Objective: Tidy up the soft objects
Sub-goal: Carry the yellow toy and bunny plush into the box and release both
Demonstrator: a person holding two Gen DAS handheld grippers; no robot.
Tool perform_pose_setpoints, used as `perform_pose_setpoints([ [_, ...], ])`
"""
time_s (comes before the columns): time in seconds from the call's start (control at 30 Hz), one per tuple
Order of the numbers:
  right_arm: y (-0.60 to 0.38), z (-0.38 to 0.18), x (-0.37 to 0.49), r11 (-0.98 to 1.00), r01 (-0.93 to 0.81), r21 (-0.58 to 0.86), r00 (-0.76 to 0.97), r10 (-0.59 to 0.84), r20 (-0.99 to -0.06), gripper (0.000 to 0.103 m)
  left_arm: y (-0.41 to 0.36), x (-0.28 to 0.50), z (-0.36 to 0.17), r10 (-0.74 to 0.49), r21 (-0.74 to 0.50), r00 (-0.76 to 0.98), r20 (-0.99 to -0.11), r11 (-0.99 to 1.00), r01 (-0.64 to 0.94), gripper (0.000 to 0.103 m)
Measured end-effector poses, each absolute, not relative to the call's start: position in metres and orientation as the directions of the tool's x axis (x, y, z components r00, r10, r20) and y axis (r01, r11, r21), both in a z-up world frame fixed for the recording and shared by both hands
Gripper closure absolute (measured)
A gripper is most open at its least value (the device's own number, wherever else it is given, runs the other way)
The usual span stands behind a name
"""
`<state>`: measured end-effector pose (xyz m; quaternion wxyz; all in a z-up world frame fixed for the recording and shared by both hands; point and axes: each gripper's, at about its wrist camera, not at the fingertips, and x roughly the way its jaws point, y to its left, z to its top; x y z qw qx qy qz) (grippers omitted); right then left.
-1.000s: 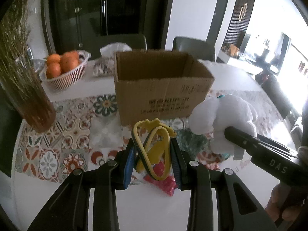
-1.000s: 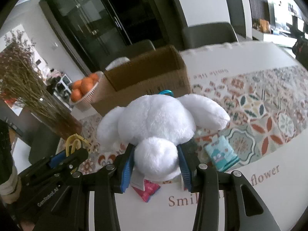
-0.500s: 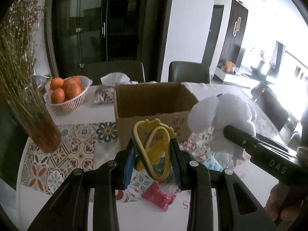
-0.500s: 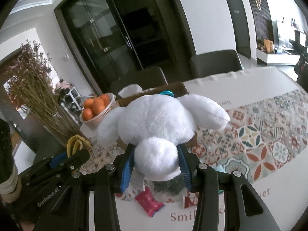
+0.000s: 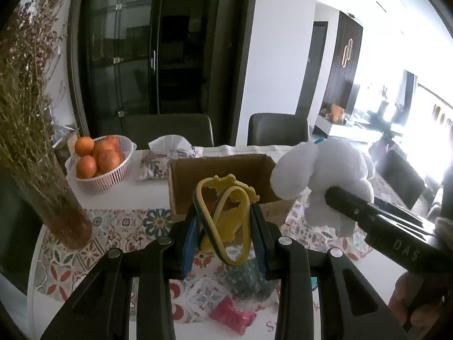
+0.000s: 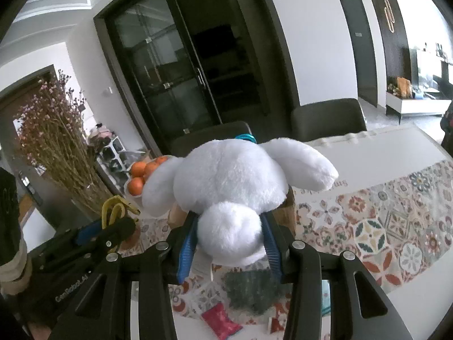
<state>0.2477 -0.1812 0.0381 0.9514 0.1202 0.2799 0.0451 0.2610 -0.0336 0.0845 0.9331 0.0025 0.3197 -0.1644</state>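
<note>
Patterned tablecloth (image 5: 119,226) on dining table. Left gripper (image 5: 223,226) clamped on yellow looped soft toy (image 5: 226,215); open cardboard box (image 5: 223,170) just beyond it. Right gripper (image 6: 229,232) clamped on white plush toy (image 6: 232,181), raised beside the box.

White plush toy (image 6: 226,187) held aloft in the right claw (image 6: 229,243), with the left claw (image 6: 113,221) alongside.

The right claw's blue-padded fingers (image 6: 185,252) press into the toy's round lower part, its two floppy ears spreading left and right and a small blue loop (image 6: 245,137) showing on top. At lower left, the left claw grips a yellow looped toy (image 6: 114,208). A cardboard box (image 6: 287,209) sits mostly hidden behind the plush. Below, on the desk (image 6: 390,147) with its patterned runner (image 6: 382,221), lie a dark green soft item (image 6: 249,289) and a pink packet (image 6: 220,321). Further back stand a basket of oranges (image 6: 141,178) and a vase of dried flowers (image 6: 56,147).
</note>
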Motion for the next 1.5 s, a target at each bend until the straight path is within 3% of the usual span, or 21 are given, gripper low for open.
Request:
perform_pose_setpoints([
  [0.4,-0.184,0.042,0.292,0.970,-0.047,0.239,0.832,0.170,-0.527,0.059,-0.038,0.304,0.086,-0.299,-0.099,0.749,-0.592,0.949,0.301,0.069],
  [0.83,-0.185,0.027,0.356,0.968,-0.074,0.240,0.792,0.203,-0.575,0.059,-0.041,0.365,0.062,-0.294,-0.142,0.707,-0.643,0.953,0.267,0.069],
  [1.5,-0.193,-0.039,0.437,0.956,-0.038,0.291,0.607,0.253,-0.753,0.058,-0.052,0.433,-0.010,-0.264,-0.149,0.563,-0.783,0.959,0.242,0.068],
])
